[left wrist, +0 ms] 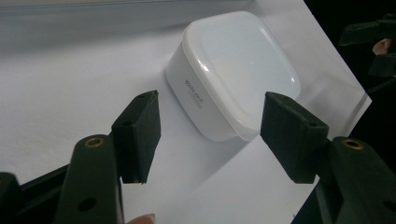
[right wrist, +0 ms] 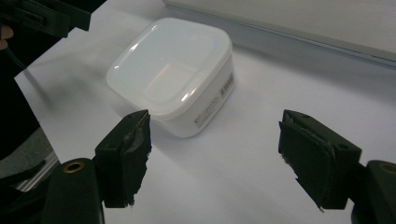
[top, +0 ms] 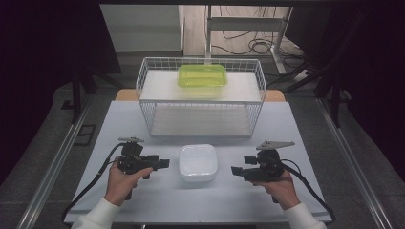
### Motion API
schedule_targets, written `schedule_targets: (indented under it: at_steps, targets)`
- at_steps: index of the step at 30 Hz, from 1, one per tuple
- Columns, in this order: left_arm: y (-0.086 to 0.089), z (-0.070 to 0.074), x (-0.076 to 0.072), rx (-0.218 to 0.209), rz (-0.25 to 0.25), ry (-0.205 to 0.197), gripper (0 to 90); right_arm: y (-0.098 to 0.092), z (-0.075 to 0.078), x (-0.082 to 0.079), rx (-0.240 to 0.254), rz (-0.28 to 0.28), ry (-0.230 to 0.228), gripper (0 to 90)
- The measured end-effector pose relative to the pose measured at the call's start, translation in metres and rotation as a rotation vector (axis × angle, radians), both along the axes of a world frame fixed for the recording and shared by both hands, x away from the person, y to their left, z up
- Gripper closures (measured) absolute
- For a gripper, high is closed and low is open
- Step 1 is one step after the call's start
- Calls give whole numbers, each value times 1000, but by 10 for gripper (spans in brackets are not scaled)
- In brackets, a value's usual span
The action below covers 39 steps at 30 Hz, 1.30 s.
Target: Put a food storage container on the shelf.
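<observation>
Close to the person, two hands come in over the near edge of the white counter. The left hand-held gripper points toward the middle, and its jaws are spread wide. Nothing sits between them. Its own view shows the two black pads apart, with bare counter under the gap and the white box just past the tips, not touching.

The right hand-held gripper points the other way, toward the same box. Its jaws are spread wide too, and they hold nothing. In its own view the pads look worn and ragged at the edges, and the box lies a little ahead of the pad at the left of that view.

The white box sits on the counter between the two grippers, with its lid on. It has a small label on one side, too blurry to read.

Farther back stands a white wire basket. A green tub is at its far side, maybe resting on an upper shelf; it is hard to tell.
</observation>
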<state>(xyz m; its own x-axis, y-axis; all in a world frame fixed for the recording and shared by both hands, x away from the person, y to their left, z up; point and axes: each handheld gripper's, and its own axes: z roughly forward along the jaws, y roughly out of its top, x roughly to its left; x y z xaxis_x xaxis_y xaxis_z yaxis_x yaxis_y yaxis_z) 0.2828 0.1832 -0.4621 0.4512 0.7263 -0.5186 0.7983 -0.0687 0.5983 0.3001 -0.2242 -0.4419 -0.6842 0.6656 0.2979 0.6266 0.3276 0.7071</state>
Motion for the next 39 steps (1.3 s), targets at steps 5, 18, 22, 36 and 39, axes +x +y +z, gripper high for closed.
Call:
schedule_targets:
  at_steps: [5, 18, 22, 36, 39]
  targets:
    - [-1, -1, 1, -21, -6, 5, 383, 4, 0, 3, 27, -4, 21, 256]
    - [-5, -8, 13, -115, 15, 62, 384, 31, 3, 19, 69, 29, 45, 307]
    - [-9, -13, 22, -135, 22, 84, 390, 38, -3, 33, 86, 1, 83, 327]
    - [-19, -35, 39, -214, 11, 176, 479, 54, -30, 55, 76, -13, 188, 419]
    - [-20, -39, 40, -207, -4, 182, 499, 53, -34, 58, 95, -19, 209, 441]
